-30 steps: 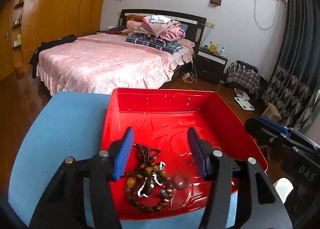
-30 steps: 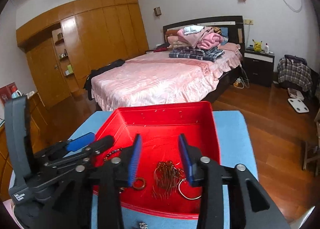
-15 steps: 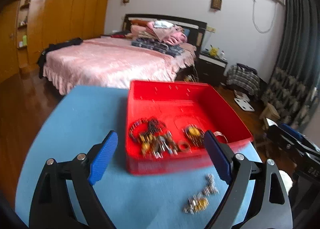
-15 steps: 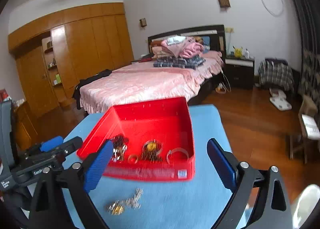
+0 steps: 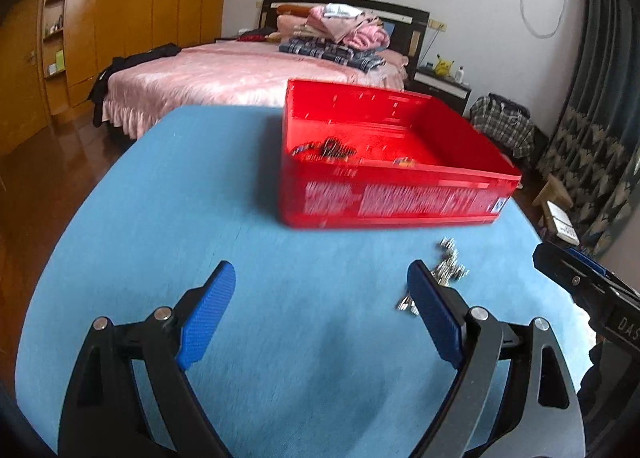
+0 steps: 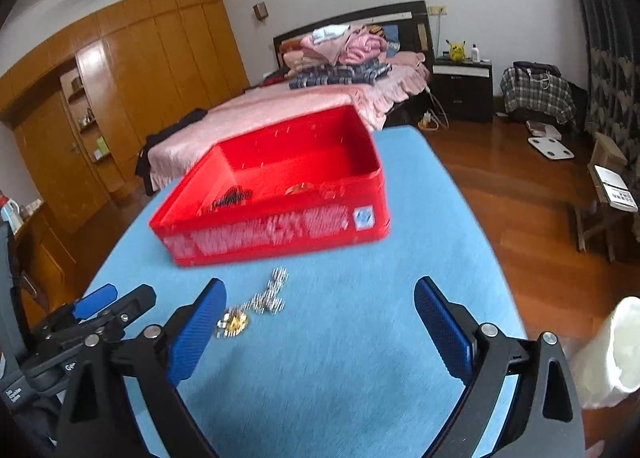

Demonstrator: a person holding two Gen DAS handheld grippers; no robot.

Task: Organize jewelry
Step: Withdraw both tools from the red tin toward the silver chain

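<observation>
I judged the left claw (image 5: 320, 310) nearer | both claws gaped empty, right claw (image 6: 320, 322) too | loose chain (image 6: 260, 302) lay on table (image 5: 200, 198), before red tray (image 5: 392, 194), stretched toward it

One red box (image 6: 280, 226) on one blue table (image 6: 360, 358). One loose silver-and-gold chain (image 6: 256, 306) lying on the cloth outside the box. Inside the box, one dark bead string (image 6: 232, 196) and at least one gold piece (image 6: 298, 189); blur hides any others. Two grippers (image 5: 320, 310) (image 6: 320, 322), each with two blue fingers
</observation>
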